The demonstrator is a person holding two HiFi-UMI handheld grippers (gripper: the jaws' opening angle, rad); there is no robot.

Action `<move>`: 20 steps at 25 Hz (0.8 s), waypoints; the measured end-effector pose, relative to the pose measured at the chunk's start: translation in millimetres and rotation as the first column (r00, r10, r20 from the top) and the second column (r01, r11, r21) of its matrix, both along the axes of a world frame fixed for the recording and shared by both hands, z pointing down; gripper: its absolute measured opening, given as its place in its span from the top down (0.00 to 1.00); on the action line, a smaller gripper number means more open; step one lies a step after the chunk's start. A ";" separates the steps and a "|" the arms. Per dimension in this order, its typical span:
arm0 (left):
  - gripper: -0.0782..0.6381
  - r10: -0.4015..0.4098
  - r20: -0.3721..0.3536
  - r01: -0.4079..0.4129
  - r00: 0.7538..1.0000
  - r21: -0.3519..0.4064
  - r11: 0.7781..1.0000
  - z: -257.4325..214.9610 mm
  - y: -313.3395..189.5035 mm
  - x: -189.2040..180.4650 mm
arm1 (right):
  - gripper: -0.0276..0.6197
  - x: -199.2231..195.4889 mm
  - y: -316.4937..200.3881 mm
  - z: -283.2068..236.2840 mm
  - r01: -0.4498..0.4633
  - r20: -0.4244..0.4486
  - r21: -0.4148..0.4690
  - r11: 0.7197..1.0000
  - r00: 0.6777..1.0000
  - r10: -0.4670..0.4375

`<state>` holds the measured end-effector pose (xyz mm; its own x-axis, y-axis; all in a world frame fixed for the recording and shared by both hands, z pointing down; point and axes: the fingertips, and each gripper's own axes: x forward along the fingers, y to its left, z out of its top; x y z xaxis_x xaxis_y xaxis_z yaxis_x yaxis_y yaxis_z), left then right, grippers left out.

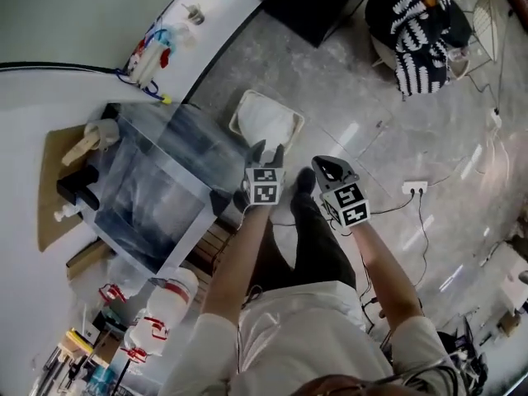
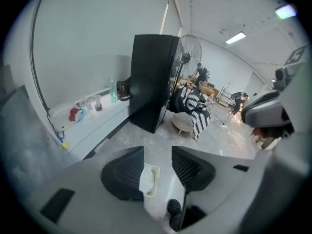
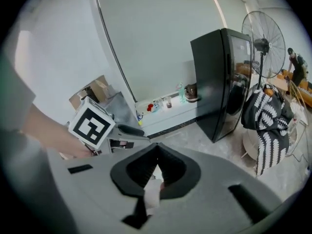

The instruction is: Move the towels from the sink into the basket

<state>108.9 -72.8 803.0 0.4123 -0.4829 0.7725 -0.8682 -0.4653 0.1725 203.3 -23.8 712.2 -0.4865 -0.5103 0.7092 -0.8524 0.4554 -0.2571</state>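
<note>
The white basket (image 1: 266,120) stands on the marble floor just right of the steel sink (image 1: 153,192), with white towels (image 1: 268,126) lying in it. I can make out no towel in the sink basin. My left gripper (image 1: 268,148) hovers right over the basket's near edge. Its jaws (image 2: 158,155) stand apart with nothing between them, and the basket (image 2: 149,180) shows through the gap. My right gripper (image 1: 323,165) hangs beside it to the right, over the floor. In the right gripper view its tips (image 3: 157,157) meet, and I see nothing held.
A black cabinet (image 2: 151,82) and a standing fan (image 3: 263,43) are beyond the basket. A chair draped with black-and-white striped cloth (image 1: 417,31) is at the back right. A wall ledge (image 1: 157,56) carries small bottles. A socket strip with cables (image 1: 415,188) lies on the floor.
</note>
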 end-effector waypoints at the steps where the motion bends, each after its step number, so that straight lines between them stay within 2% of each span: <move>1: 0.65 0.003 -0.006 -0.003 1.000 0.010 1.000 -21.9 4.4 -3.2 | 0.96 -3.8 3.8 -16.0 0.007 0.001 0.010 1.000 1.000 -0.007; 7: 0.66 0.043 -0.058 -0.039 0.997 0.067 0.997 -134.4 39.5 -30.1 | 0.96 -24.6 16.3 -103.9 0.032 0.001 0.082 0.996 0.999 -0.033; 12: 0.73 0.055 -0.095 -0.043 0.994 0.129 0.991 -213.7 68.8 -64.4 | 0.96 -51.0 31.1 -173.0 0.034 0.031 0.143 0.989 0.999 -0.039; 17: 0.76 0.053 -0.113 -0.028 0.992 0.213 0.977 -279.5 78.6 -102.1 | 0.96 -78.8 37.7 -230.7 0.043 0.052 0.215 0.976 0.997 -0.056; 20: 0.78 0.046 -0.148 -0.003 0.988 0.282 0.959 -324.6 82.6 -118.7 | 0.96 -91.2 39.7 -261.8 0.050 0.059 0.259 0.965 0.996 -0.067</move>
